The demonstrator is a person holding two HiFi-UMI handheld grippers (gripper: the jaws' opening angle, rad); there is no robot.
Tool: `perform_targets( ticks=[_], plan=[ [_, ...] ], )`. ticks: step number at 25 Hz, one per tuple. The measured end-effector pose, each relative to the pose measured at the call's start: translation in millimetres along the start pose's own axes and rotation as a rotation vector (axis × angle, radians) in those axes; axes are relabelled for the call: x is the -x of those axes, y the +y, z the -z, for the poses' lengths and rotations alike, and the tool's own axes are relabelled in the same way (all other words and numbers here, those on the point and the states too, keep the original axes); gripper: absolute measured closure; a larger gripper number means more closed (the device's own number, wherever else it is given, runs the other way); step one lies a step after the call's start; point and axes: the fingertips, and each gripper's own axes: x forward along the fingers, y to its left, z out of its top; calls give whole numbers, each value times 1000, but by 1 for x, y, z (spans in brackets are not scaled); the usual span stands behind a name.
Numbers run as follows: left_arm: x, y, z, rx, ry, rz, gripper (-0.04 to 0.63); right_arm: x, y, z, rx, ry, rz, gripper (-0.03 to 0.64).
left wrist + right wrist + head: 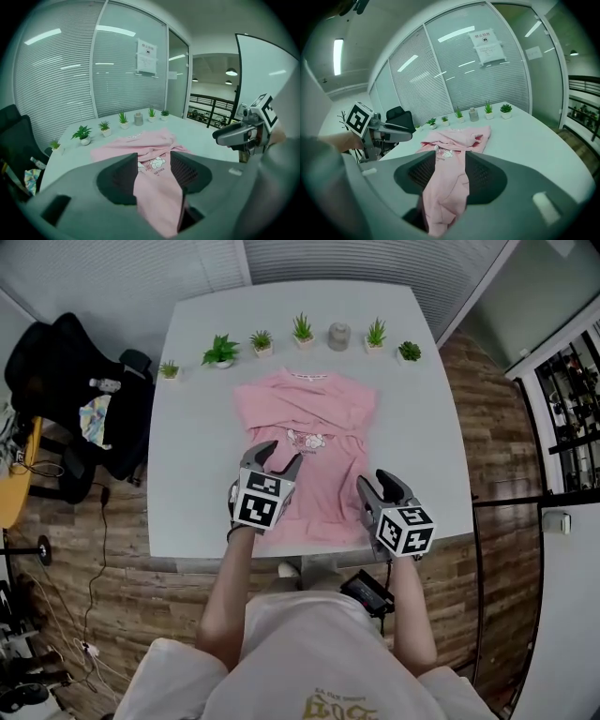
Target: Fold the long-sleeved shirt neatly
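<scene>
Shirt point(309, 413) lies flat at the centre of the table point(187, 427), collar at 12 o'clock. Sleeves appear already folded across the chest. Folding the hem up toward the collar looks outstanding.

Left gripper point(281, 454), at 7 o'clock of the shirt, and right gripper point(375, 482), at 5 o'clock, both stand with jaws wide apart. Fabric shows between them but is not pinched.

Chest print point(307, 440), collar label point(309, 376) and wall notice point(146, 57) are illegible.
</scene>
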Motion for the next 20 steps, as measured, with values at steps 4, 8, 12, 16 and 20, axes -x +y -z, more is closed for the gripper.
perform_targets(
  ticks=[4, 8, 12, 16, 20],
  plan=[
    [21, -5, 23, 8, 18, -5, 370, 15, 6, 20, -11, 13, 13, 418],
    [35, -9, 46, 20, 38, -3, 370, 26, 9, 39, -13, 34, 22, 419],
    [46, -18, 74, 12, 68, 11, 370, 35, 11, 60, -15, 53, 32, 419],
    [55, -29, 109, 10, 123, 40, 370, 42, 14, 80, -13, 80, 39, 419],
    [61, -44, 144, 3, 191, 94, 370, 48, 15, 95, -18, 100, 44, 419]
  ],
)
